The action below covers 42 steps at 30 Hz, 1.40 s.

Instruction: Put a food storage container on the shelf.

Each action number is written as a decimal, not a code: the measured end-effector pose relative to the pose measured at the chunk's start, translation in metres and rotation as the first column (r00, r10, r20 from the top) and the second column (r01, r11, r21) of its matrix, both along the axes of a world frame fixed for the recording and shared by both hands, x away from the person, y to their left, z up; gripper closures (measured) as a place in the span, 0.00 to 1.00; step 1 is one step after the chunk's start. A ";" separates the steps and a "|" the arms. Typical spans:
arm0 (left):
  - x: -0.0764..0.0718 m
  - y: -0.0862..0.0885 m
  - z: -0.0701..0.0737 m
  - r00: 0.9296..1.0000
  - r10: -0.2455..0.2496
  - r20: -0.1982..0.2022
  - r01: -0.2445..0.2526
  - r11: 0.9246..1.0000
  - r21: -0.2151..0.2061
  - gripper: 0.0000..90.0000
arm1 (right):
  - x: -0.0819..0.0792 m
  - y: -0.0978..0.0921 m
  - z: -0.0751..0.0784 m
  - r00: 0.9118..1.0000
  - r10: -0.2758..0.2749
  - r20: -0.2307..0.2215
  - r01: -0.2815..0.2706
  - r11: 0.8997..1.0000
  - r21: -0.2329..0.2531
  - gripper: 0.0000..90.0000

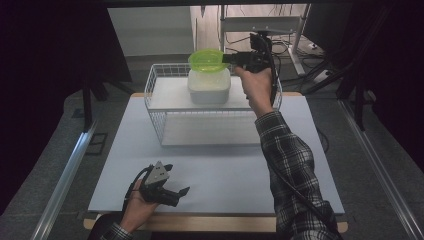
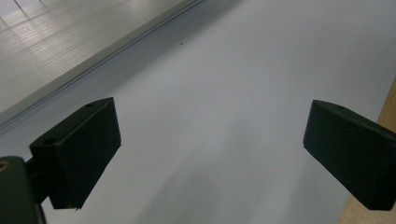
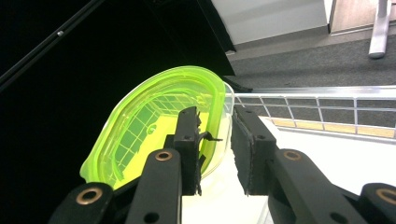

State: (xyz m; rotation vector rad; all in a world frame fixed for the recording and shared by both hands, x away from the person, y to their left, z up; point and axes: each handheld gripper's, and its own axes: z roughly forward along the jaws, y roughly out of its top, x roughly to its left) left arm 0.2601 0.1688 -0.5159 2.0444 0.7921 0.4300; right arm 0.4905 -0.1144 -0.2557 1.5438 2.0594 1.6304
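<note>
A translucent green lid (image 1: 206, 60) is held tilted just above a milky plastic container (image 1: 209, 87) that stands in a white wire basket (image 1: 150, 87) at the back of the table. My right gripper (image 1: 226, 58) is shut on the lid's right edge. In the right gripper view the lid (image 3: 154, 126) has its rim pinched between the jaws of the right gripper (image 3: 215, 114), with the container (image 3: 223, 191) below. My left gripper (image 1: 176, 179) lies in the person's hand near the front edge, open. Only bare table shows between the wide-apart jaws of the left gripper (image 2: 210, 126).
The basket's wire rim (image 3: 317, 99) runs to the right of the lid. A white board (image 1: 220, 170) covers the table, with its wooden edge (image 2: 387, 107) beside the left gripper. Metal rails and cables lie on the floor around the table.
</note>
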 end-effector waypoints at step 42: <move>0.000 0.000 -0.001 1.000 -0.001 -0.005 0.001 1.000 -0.009 0.04 | -0.059 -0.029 -0.023 0.963 0.202 0.176 -0.185 0.977 -0.111 0.19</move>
